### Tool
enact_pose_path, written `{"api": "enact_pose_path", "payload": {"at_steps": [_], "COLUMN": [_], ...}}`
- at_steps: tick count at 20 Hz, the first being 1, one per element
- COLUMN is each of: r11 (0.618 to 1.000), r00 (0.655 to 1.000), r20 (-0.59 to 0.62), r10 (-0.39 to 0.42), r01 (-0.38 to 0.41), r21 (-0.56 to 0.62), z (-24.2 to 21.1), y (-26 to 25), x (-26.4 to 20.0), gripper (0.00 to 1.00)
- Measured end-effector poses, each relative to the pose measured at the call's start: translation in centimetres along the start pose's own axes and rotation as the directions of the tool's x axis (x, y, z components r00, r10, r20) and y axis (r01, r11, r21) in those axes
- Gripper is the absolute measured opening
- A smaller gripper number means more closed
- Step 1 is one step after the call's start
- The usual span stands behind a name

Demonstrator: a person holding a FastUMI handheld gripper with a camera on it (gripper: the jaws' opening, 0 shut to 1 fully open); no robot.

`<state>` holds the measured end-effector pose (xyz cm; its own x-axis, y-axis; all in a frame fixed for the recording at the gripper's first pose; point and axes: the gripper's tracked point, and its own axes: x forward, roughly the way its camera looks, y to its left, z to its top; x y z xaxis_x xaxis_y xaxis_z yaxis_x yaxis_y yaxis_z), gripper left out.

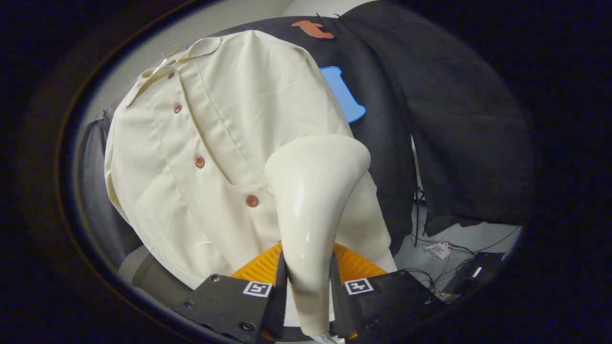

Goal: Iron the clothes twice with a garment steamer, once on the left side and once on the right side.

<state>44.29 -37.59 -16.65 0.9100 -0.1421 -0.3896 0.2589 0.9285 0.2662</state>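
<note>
A cream button-up shirt (pixel 210 138) hangs in front of the black cloth wall, with several brown buttons down its placket. My gripper (pixel 307 286) is shut on the glossy white garment steamer (pixel 313 200); both fingers press on its narrow handle. The steamer's wide flared head rises just ahead of the fingers and sits against the shirt's lower part, to the right of the button line. The steamer hides the shirt's lower right area. An orange ribbed part (pixel 260 265) shows behind the fingers, below the shirt's hem.
A grey rounded object (pixel 143 272) sits below the shirt's lower left. To the right of the fingers, dark cables and a small white item (pixel 437 251) lie on the light floor beneath the hanging black cloth (pixel 454 143).
</note>
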Motion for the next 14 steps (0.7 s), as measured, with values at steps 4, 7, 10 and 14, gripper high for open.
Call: {"api": "enact_pose_path", "payload": {"at_steps": [4,7,10,14], "r11": [0.999,0.993,0.983,0.979], "r00": [1.0,0.998,0.996,0.994], "r20": [-0.027,-0.064,-0.094,-0.106], "r10": [0.0,-0.005,0.0,-0.007], "r01": [0.002,0.013,0.018,0.028], "r21": [0.045,0.115,0.185,0.2], "z": [-3.4,-6.6,-9.7,-12.0], "y": [-2.2,-4.0,-5.0,-5.8], "x": [0.2,0.5,0.4,0.1], "gripper": [0.41,0.41,0.41,0.41]}}
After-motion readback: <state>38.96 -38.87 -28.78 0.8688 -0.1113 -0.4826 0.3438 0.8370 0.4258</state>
